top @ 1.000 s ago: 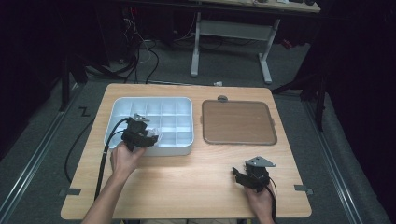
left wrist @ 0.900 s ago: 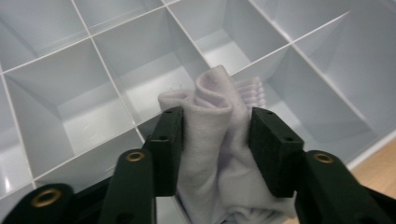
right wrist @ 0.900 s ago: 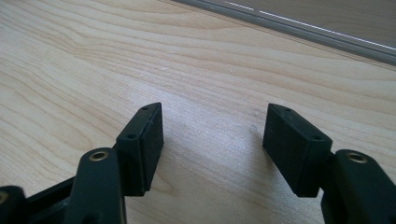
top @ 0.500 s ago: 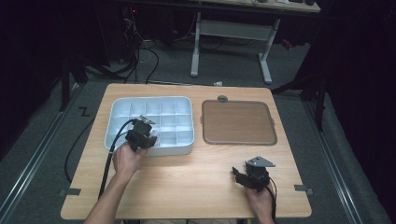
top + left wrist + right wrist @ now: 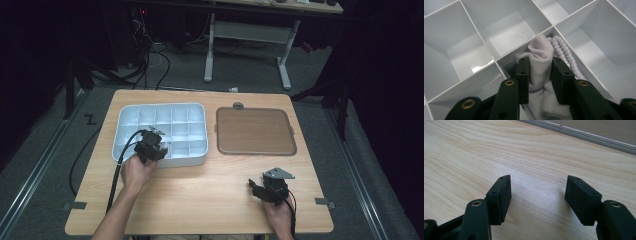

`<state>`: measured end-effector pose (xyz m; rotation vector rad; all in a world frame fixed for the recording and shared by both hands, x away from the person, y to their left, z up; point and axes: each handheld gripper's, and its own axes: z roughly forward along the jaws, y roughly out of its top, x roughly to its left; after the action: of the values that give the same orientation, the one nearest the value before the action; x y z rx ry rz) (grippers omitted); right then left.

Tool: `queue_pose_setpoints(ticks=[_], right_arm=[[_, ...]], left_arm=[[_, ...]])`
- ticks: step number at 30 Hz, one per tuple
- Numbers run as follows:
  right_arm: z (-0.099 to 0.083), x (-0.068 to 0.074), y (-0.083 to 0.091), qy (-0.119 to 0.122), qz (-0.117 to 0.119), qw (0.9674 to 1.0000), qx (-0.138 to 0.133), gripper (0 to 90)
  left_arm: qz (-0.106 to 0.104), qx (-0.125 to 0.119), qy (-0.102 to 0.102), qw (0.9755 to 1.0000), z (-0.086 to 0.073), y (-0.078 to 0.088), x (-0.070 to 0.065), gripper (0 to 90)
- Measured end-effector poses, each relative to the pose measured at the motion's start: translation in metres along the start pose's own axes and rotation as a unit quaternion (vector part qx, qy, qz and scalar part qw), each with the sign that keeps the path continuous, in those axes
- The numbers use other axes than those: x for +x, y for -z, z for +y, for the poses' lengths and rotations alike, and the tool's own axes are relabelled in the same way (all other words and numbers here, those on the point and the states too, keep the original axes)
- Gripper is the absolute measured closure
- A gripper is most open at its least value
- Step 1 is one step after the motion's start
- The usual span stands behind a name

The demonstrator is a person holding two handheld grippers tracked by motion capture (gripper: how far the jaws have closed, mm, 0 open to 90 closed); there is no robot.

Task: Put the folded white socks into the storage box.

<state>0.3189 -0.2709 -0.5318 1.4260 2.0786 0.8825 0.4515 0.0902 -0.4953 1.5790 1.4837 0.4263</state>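
Tool in my left hand [image 5: 540, 77] has just been closing and now pinches the white sock [image 5: 537, 60] inside a divider-tray [image 5: 131, 116] compartment; right tool [image 5: 537, 195] rests wide, idle, on the table [image 5: 461, 150].

Left gripper [image 5: 155, 139] out ahead at table's left, tipped down, jaws just closing, pads pinched tight on white cloth [image 5: 537, 72]. Left arm bare, reaching up from bottom edge. Right gripper [image 5: 256, 186] low at right, jaws wide apart, nothing between.
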Motion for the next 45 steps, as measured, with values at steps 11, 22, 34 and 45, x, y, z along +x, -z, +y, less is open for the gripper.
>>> queue_pose_setpoints(ticks=[11, 22, 34, 45], right_arm=[[0.000, 0.000, -0.001, 0.001, 0.000, 1.0000, -0.001, 38.1], [0.000, 0.000, -0.001, 0.001, -0.001, 1.0000, -0.001, 38.1], [0.000, 0.000, -0.001, 0.001, 0.000, 1.0000, -0.001, 38.0], [0.000, -0.001, -0.001, 0.002, 0.002, 1.0000, -0.001, 37.5]], left_arm=[[-0.018, -0.016, 0.010, 0.9997, 0.003, 0.009, 0.000, 59.7], [-0.032, -0.028, 0.019, 0.9989, 0.007, 0.017, 0.001, 51.0], [-0.040, -0.041, 0.040, 0.9975, 0.014, 0.028, 0.009, 47.0], [-0.052, -0.072, 0.081, 0.9928, 0.019, 0.043, 0.021, 45.2]])
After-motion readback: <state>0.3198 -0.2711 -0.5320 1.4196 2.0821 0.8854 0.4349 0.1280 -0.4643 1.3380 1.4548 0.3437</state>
